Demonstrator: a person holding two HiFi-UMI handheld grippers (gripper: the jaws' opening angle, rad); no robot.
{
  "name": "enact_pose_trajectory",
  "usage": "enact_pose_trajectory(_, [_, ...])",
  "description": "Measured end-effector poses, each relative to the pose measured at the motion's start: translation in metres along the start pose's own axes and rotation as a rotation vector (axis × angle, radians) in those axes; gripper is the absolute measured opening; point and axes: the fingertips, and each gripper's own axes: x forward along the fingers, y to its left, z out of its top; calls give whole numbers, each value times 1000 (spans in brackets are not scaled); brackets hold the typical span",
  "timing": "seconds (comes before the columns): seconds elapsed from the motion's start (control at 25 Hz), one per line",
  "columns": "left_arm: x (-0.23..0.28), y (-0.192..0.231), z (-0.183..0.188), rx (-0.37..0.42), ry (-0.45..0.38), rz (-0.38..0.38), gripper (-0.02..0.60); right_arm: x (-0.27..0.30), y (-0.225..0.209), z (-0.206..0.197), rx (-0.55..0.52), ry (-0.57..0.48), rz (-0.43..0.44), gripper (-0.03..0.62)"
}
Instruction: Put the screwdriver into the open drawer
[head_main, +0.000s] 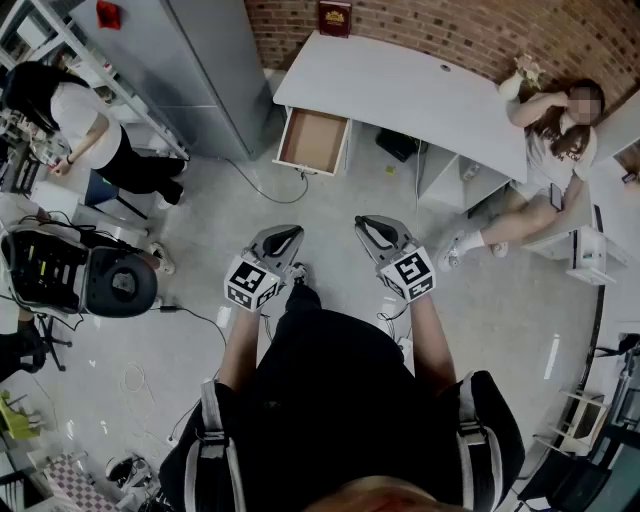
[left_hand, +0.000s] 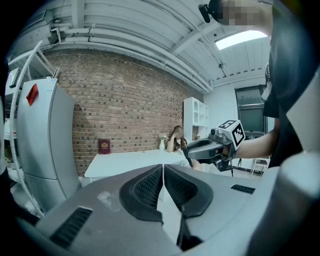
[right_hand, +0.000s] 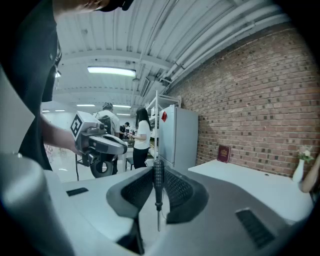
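1. Right gripper (right_hand: 157, 173): jaws clenched on the slim black ribbed-handle screwdriver with a thin metal shaft (right_hand: 158, 187). The handle sits upright between the pads and the shaft hangs down below them
2. Left gripper (left_hand: 163, 172): jaws pressed together with nothing between them. It is level with the right one, just beside it, out in front of the person's body
3. So the screwdriver is in the right gripper, not in the drawer. The open shallow wooden-bottomed drawer with white sides (head_main: 312, 140) is well ahead across bare floor, pulled out from the left end of the long white desk (head_main: 400, 95). It looks empty
4. Risks, my read:
   - The pads only pinch a narrow round handle, so a fast swing or a bump could pivot or slip the tool
   - The shaft tip leads downward. Coming in too low, it catches the drawer's front wall or the desk edge
   - Letting go too high over the drawer could bounce the tool out
   - A dark cable on the floor (head_main: 268, 194) lies just short of the drawer and is a trip hazard on approach
   - A seated person at the desk's right end (head_main: 555, 130) has legs stretched out, so keep the path left
   - The tall grey cabinet (head_main: 215, 70) crowds the drawer's left side, leaving little room for the left gripper
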Motion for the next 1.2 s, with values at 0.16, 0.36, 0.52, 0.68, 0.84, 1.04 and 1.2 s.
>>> enact_pose_trajectory(0.16, [-1,8,3,-2,-6,9,21,8,2,1,-2,5,14,124])
enact_pose_trajectory(0.36, [3,16,3,-5,-11,1,21,17,0,0,16,12,23,124])
enact_pose_trajectory(0.52, [2,27,-4,-27,-3,-1,21,25,3,0,42,17,42,124])
enact_pose_trajectory(0.68, [7,43,-6,-43,-3,-1,21,38,-2,1,42,30,47,124])
enact_pose_trajectory(0.84, [14,67,-7,-62,-9,-6,21,60,-9,-3,37,68,50,124])
enact_pose_trajectory(1.04, [26,99,-13,-83,-11,-15,21,93,-24,-12,9,120,45,124])
enact_pose_trajectory(1.2, [37,134,-12,-89,-15,-22,21,121,-40,-21,-11,174,43,124])
